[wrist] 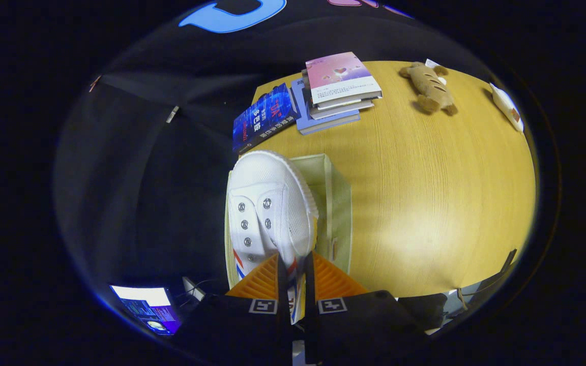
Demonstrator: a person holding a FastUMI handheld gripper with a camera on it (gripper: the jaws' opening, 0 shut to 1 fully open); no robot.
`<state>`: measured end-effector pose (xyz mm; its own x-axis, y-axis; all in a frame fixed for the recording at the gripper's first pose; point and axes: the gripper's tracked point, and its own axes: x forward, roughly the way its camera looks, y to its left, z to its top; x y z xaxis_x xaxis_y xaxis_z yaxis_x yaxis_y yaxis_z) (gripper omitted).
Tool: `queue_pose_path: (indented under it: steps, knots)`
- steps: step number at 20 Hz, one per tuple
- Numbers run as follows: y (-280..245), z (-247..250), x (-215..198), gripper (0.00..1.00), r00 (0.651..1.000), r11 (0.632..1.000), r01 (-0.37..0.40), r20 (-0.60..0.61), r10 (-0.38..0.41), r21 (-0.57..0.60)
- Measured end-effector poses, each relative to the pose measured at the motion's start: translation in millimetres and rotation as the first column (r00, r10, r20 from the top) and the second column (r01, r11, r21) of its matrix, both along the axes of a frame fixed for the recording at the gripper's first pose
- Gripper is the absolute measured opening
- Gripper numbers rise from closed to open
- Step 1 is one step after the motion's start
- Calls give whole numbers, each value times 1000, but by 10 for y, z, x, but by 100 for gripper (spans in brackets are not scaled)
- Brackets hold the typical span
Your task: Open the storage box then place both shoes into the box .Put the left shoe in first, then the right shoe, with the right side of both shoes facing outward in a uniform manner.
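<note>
A white canvas shoe (267, 203) with metal eyelets and red and blue side stripes hangs toe-forward from my gripper (295, 277), whose two fingers are shut on the shoe's side wall near the heel. Below and behind the shoe stands the pale translucent storage box (338, 203), open at the top, at the near left edge of the wooden table (425, 193). The shoe is held over the box's opening, with its toe past the box's far rim. The box's inside is mostly hidden by the shoe.
A dark blue book (262, 118) and a stack of books (336, 91) lie at the table's far left. A brown plush toy (430, 87) and a white object (507, 107) lie at the far right. A lit screen (145, 307) sits low to the left.
</note>
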<state>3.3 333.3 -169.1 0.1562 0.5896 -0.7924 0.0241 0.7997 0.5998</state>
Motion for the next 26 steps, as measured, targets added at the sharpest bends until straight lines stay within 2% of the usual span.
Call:
queue_pose_path:
  steps: [2,4,5,6,9,10,18,23,26]
  knots:
    - [42,-81,-23,14,1000,1000,-16,-11,15,-27]
    - [138,-60,-60,25,999,999,-30,-24,31,13]
    - [212,-10,-57,35,999,998,-25,-34,27,51]
    - [193,22,-48,34,999,998,-18,-34,20,64]
    - [124,-7,-5,90,1000,998,-31,0,31,46]
    - [93,-5,-5,98,1000,999,-26,8,26,39]
    - [-136,101,-119,98,993,998,-10,122,3,54]
    - [-530,267,-176,98,966,996,52,251,-67,67]
    - [-912,272,-191,98,945,996,86,314,-93,36]
